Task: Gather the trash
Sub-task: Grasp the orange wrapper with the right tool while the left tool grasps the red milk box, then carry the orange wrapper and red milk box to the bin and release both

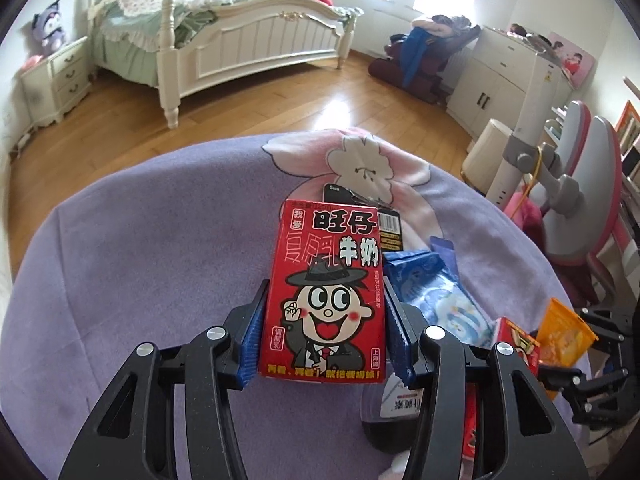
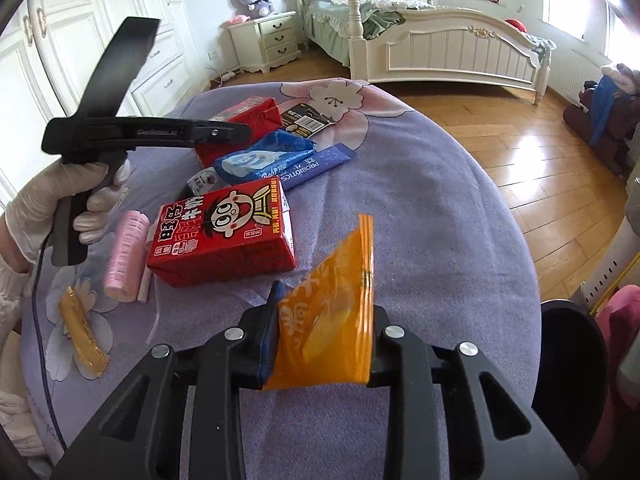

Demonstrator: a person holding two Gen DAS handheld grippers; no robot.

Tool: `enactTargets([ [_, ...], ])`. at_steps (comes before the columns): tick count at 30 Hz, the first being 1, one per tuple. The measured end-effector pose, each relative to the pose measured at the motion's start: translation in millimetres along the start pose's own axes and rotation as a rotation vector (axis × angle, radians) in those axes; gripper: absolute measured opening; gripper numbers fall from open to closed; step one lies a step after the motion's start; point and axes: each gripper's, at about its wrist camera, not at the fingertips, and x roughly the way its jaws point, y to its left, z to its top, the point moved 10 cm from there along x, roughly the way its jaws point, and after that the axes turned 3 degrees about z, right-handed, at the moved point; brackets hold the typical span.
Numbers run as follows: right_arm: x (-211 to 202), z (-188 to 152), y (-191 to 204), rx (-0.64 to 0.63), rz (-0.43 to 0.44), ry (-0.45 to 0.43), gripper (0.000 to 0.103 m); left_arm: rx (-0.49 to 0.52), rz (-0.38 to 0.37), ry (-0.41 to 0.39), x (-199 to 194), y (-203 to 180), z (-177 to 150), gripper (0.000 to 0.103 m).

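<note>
My left gripper (image 1: 325,316) is shut on a red milk carton (image 1: 326,296) with a cartoon boy on it, held above the purple cloth-covered table (image 1: 140,260). That gripper and carton also show in the right wrist view (image 2: 240,128). My right gripper (image 2: 324,328) is shut on an orange snack wrapper (image 2: 332,320), lifted just over the table; the wrapper also shows in the left wrist view (image 1: 564,336). A second red milk carton (image 2: 222,236) lies on the table in front of my right gripper.
On the table lie a blue tissue pack (image 2: 264,156), a blue probiotics sachet (image 2: 316,166), a black barcode card (image 2: 306,120), a pink roll (image 2: 126,256) and a gold wrapper (image 2: 82,328). A black bin rim (image 2: 568,380) is at lower right. A bed (image 1: 240,40) stands behind.
</note>
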Motion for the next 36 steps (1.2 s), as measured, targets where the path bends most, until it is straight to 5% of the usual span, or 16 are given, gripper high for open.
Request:
enactTargets([
  [8,-42,3,3,0.04,0.008,-0.177,0.026,0.03,0.019,-0.182,-84,-43,11,0.051],
  [17,-129,8,-27,0.116,-0.086,-0.44,0.026,0.146,-0.039,-0.302,-142,-163,7,0.051],
  [26,-179,-26,-91,0.199,-0.223,-0.488,0.026,0.243,-0.154,-0.27,-124,-270,-10,0.051],
  [36,-145,-91,-150,0.39,-0.255,-0.385,0.026,0.226,-0.259,-0.125,-60,-315,-40,0.051],
])
